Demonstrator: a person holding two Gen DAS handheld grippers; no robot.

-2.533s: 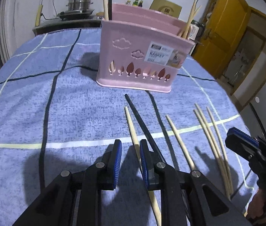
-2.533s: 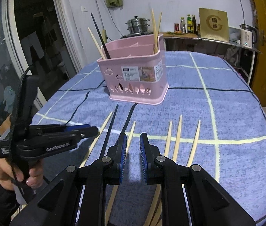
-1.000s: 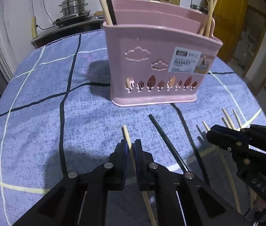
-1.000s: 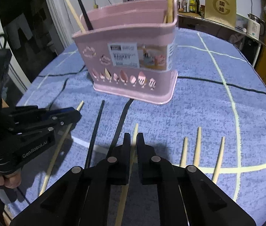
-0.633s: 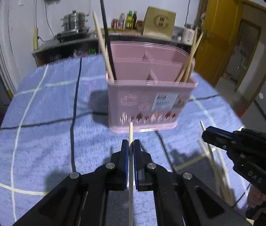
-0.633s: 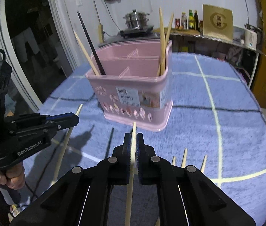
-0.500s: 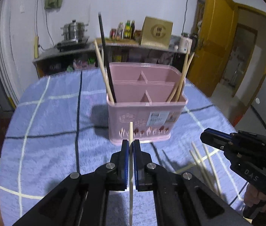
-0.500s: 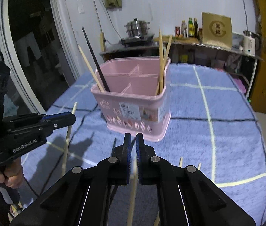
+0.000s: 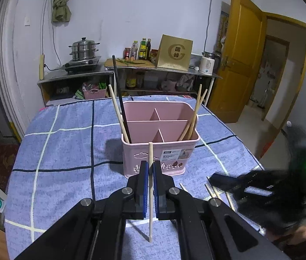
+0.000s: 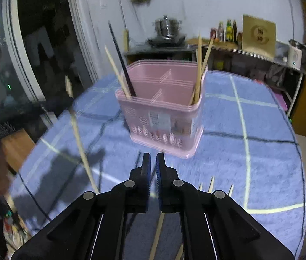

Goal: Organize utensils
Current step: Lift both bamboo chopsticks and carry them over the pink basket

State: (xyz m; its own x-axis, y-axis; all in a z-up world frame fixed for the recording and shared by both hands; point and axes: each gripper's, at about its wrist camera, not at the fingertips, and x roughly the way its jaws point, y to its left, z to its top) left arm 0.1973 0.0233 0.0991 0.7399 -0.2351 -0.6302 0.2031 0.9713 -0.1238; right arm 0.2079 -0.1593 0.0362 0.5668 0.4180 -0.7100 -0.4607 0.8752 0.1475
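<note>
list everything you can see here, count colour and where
basket: one, pink, divided, on the table
chopsticks in basket: four, three light wood, one black, at its left and right ends
held chopsticks: two, light wood, one per gripper
loose chopsticks: several, light wood, on the cloth; exact count unclear
tablecloth: one, blue with lines, over the table
steamer pot: one, steel, on the back counter
bottles: several, on the counter
kettle: one, white, on the counter
door: one, yellow, open
left gripper: black, shut on a chopstick
right gripper: black, shut on a chopstick

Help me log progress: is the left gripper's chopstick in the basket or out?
Out. The left gripper holds the chopstick clamped in front of the pink basket.
</note>
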